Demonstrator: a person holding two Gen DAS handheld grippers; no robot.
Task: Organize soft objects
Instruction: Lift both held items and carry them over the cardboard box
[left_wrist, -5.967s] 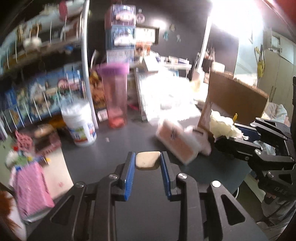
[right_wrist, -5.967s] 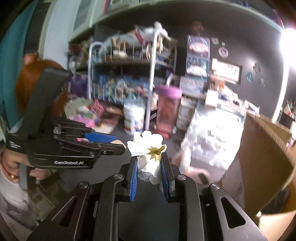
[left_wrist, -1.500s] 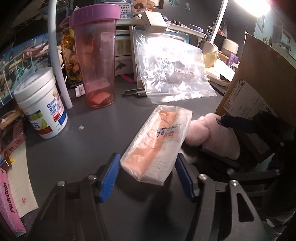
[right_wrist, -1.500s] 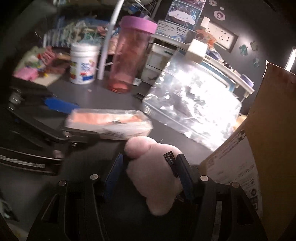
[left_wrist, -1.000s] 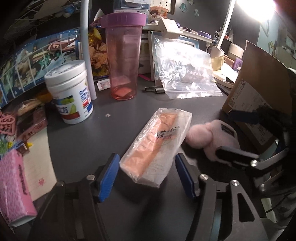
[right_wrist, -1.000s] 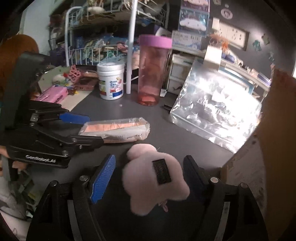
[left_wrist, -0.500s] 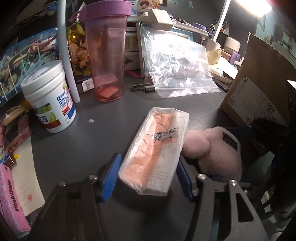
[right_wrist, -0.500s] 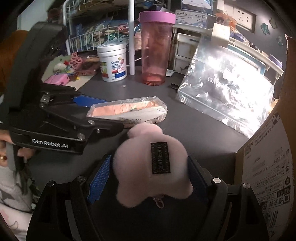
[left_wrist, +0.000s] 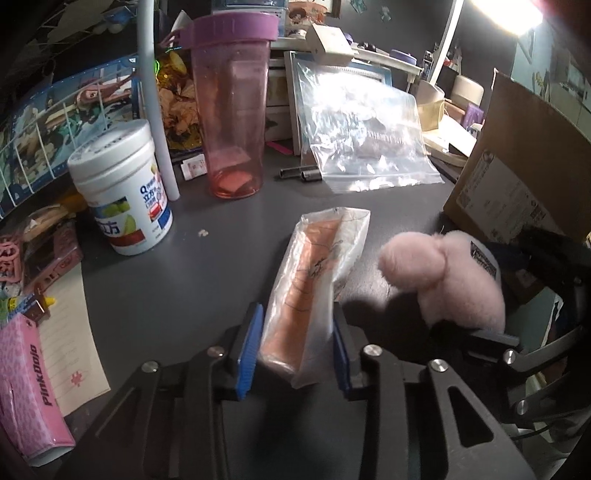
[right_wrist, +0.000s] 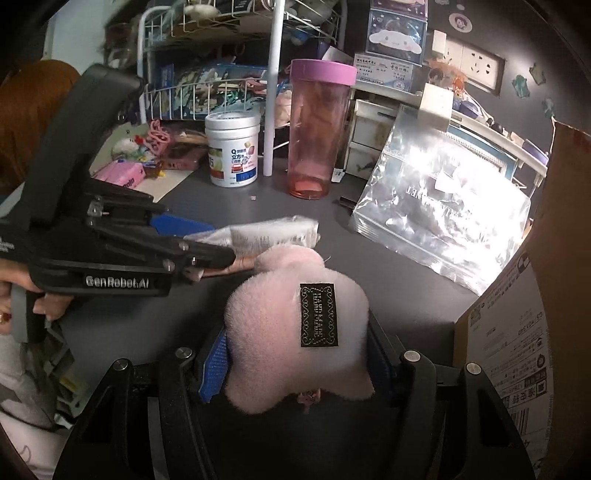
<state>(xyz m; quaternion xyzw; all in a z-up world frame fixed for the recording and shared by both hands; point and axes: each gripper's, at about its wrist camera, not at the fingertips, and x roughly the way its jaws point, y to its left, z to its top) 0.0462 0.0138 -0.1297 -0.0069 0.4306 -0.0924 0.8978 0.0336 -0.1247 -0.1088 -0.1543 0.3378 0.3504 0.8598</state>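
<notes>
Dark grey tabletop (left_wrist: 177, 295) carries all items. Brown cardboard box (right_wrist: 546, 295) stands at 3 o'clock in the right wrist view, printed label side facing the gripper. Large clear zip-top plastic bag (left_wrist: 365, 144) leans at 1 o'clock in the left wrist view, beside a tall translucent pink tumbler with purple lid (left_wrist: 232, 110) at 12 o'clock. White lidded plastic tub with fruit label (left_wrist: 123, 188) sits at 10 o'clock; pink tissue pack (left_wrist: 27, 387) lies at 8 o'clock on the table edge.

Right gripper (right_wrist: 297, 360): blue-padded jaws clenched on a fluffy pink plush toy with black sewn label (right_wrist: 299, 332). Plush fills the gap between both pads, bulges forward and above them, label facing up. Plush appears raised off the table; contact below cannot be confirmed.

Left gripper (left_wrist: 295, 350): jaws closed in on the near end of a long clear-wrapped packet with salmon-pink contents (left_wrist: 314, 280). Both blue pads touch its sides. Packet runs forward toward 12 o'clock, far end projecting well beyond the fingertips.

Plush sits just beside the packet, at 3 o'clock from it in the left wrist view; touching or not cannot be told.
</notes>
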